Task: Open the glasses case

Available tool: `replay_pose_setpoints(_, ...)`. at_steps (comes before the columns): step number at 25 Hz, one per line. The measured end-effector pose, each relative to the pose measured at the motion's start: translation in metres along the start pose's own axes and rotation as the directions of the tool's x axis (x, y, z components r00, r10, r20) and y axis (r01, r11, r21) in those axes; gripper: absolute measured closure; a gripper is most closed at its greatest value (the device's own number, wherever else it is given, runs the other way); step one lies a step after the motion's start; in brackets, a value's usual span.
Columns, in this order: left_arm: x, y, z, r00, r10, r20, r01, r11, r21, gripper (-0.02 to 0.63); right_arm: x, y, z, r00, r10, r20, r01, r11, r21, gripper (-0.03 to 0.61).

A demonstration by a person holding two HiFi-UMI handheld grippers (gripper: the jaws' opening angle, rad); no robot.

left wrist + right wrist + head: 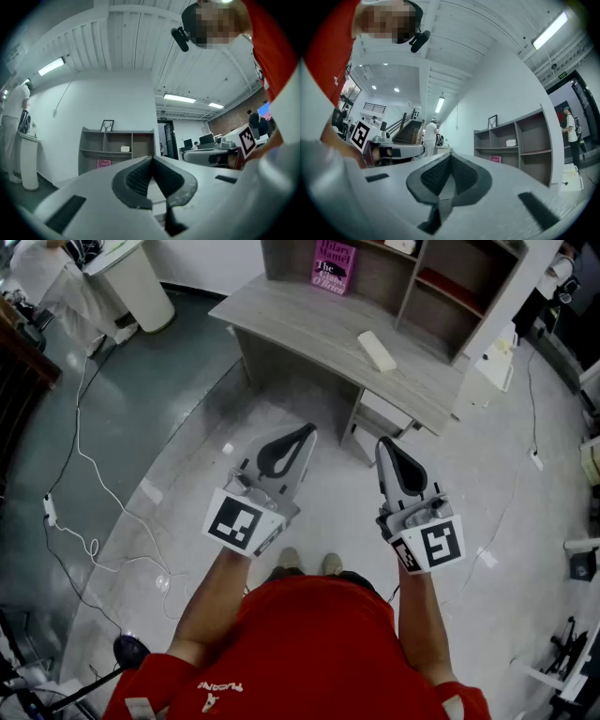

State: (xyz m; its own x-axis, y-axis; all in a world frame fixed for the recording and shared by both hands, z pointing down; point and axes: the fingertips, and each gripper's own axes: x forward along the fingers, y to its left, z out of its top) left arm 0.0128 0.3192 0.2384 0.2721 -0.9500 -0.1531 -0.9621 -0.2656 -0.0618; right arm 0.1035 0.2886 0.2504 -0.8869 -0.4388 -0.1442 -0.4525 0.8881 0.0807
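Observation:
The glasses case [377, 351] is a white oblong lying flat and closed on the grey desk [309, 320], ahead of me. Both grippers hang in the air over the floor, well short of the desk. My left gripper [308, 431] is shut with nothing in it, its tips meeting in the left gripper view [152, 160]. My right gripper [382, 443] is also shut and empty, its jaws pressed together in the right gripper view [450, 156]. In both gripper views the jaw bodies hide the desk top, so the case does not show there.
A shelf unit [450, 287] stands on the desk's back with a pink book [334, 265] leaning in it. A white bin [131, 282] stands far left, cables [84, 465] trail over the floor, and a white device [497, 362] sits right of the desk.

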Motion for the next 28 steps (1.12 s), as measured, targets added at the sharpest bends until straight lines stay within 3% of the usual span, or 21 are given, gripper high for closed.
replay_pose_setpoints(14,-0.013,0.022,-0.005,1.000,-0.004,0.015,0.005,1.000,-0.030,0.604,0.012,0.014,-0.002,1.000,-0.021,-0.001,0.021,1.000,0.003,0.574)
replay_pose_setpoints(28,-0.025,0.083,-0.022,0.999,-0.041,0.035,0.043,0.997,-0.060,0.604,0.052,0.027,-0.018,0.996,-0.087,-0.036,0.086,0.996,-0.036,0.574)
